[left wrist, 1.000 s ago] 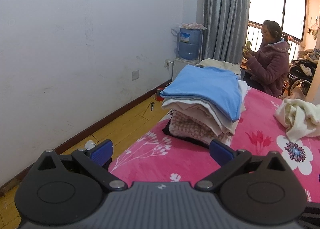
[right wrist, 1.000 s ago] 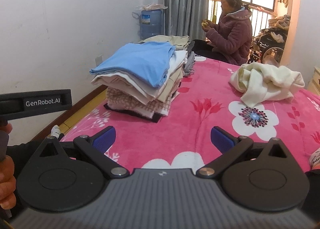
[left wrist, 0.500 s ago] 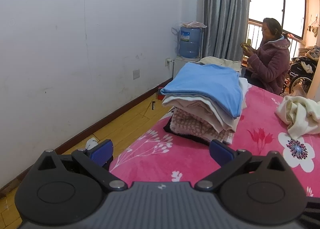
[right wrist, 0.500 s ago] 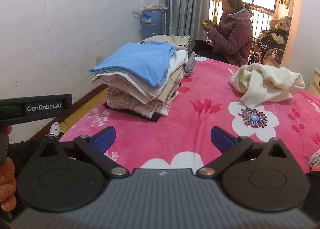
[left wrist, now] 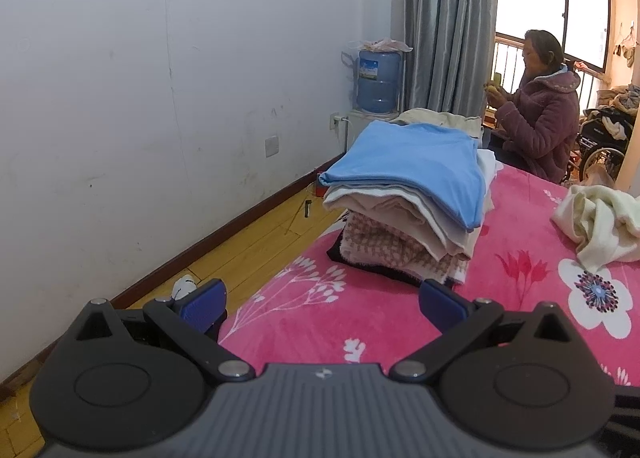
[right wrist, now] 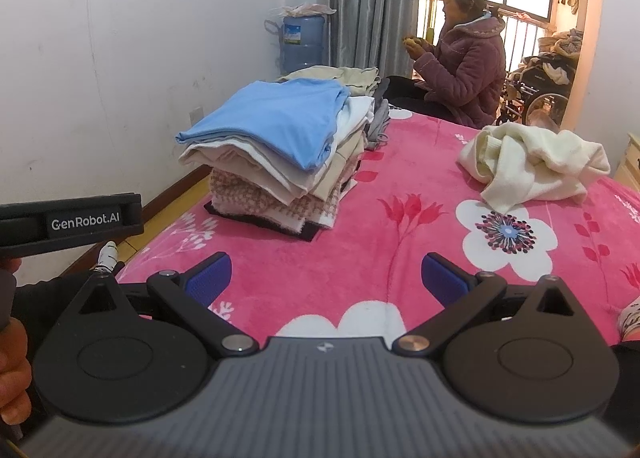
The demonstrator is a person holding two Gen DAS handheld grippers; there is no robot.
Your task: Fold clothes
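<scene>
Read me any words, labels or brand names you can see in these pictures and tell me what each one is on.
"GenRobot.AI": white letters on the black bar of the left gripper, seen from the right wrist view.
Label on the blue water jug: too blurred to read.
Small emblem on the right gripper's grey body: a mark, no readable letters.

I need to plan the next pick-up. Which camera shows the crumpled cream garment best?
The right wrist view: the cream garment lies whole on the pink blanket. The left wrist view cuts it off at the frame edge.
</scene>
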